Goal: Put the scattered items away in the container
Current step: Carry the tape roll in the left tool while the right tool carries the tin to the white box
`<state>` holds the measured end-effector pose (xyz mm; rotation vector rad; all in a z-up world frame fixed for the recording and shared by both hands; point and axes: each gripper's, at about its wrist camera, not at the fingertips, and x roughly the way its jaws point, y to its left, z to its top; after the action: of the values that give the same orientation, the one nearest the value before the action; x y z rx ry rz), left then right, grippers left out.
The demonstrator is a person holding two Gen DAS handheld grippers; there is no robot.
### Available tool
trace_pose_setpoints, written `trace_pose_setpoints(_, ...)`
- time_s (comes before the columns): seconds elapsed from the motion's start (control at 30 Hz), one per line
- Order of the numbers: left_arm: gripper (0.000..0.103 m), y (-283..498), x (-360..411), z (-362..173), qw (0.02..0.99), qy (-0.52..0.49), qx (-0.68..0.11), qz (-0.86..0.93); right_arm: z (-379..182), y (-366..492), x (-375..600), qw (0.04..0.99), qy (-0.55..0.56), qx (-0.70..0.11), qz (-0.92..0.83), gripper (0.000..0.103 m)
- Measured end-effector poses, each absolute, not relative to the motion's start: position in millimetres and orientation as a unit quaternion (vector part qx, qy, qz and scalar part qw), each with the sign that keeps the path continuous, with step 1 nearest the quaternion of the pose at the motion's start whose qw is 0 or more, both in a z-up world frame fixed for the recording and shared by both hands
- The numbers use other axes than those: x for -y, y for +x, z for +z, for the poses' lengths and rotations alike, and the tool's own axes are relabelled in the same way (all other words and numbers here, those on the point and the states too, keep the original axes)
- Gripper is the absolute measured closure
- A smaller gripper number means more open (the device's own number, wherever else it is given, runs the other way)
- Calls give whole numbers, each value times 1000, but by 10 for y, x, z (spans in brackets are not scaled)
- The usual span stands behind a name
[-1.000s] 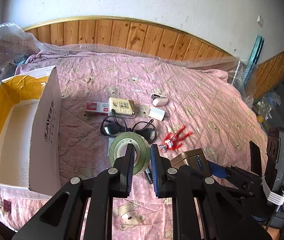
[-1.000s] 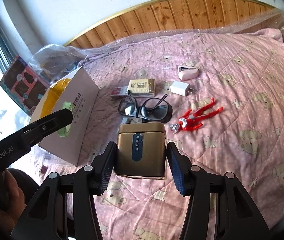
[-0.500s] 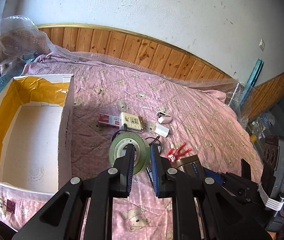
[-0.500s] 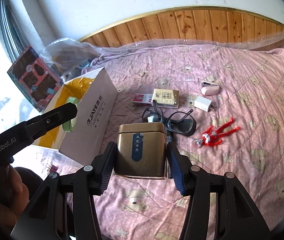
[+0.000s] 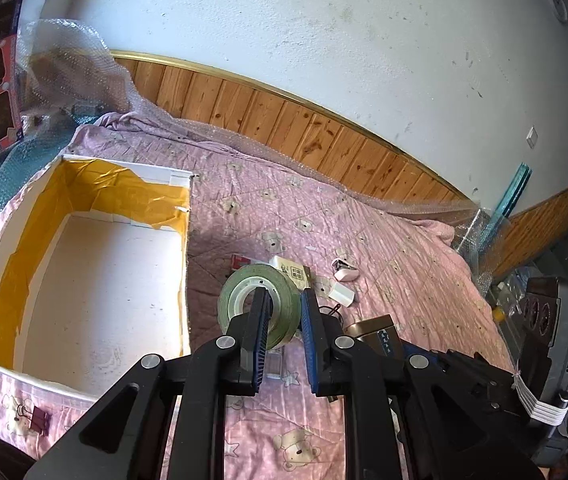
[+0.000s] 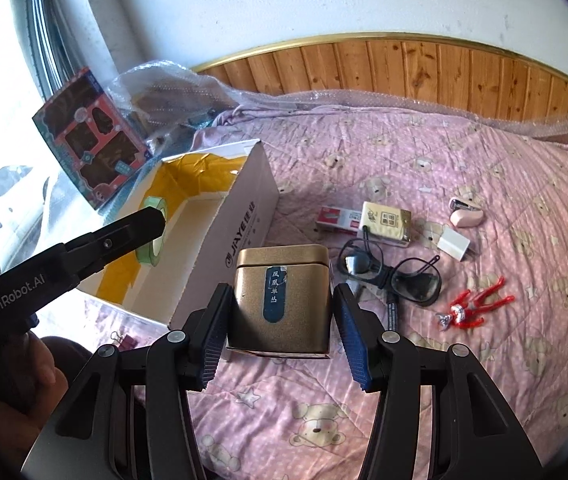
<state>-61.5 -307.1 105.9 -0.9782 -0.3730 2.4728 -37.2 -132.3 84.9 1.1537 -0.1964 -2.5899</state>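
Note:
My left gripper [image 5: 284, 295] is shut on a green tape roll [image 5: 243, 292], held upright in the air beside the right wall of the white box [image 5: 185, 240] lined with yellow tape. In the right wrist view the tape roll [image 6: 155, 236] hangs over the open box [image 6: 239, 236]. A gold tin [image 6: 281, 300] with a dark blue label is clamped in my right gripper [image 6: 281, 292] above the pink quilt, just right of the box. The box floor that shows is bare.
On the quilt right of the box lie black glasses [image 6: 396, 276], a red figure [image 6: 476, 308], a white charger [image 6: 454, 244], a pink stapler [image 6: 466, 212], a yellow pack [image 6: 386, 220], a red-and-white carton [image 6: 336, 216] and a pen [image 6: 392, 308]. Bubble wrap lines the wooden wall.
Both grippers have risen and moved left toward the box with their loads. The tape roll has gone from above the scattered items to the box's opening.

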Motion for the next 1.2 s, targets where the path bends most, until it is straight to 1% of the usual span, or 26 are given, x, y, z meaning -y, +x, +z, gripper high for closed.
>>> trace_pose_setpoints(0.33,86,-667,3650,1065,191,-344,172,903,1016,-516,1801,178,394,43,-901,49)
trace_pose_setpoints(0.7,86,-784,4092,938,150,-355,197,901,1102,-662,2253,208,393,25,-895,49)
trace_pose_setpoints(1.2,86,-1000,4347,612,110,-397,205,888,903,-919,2645,243,422,18,-873,49)
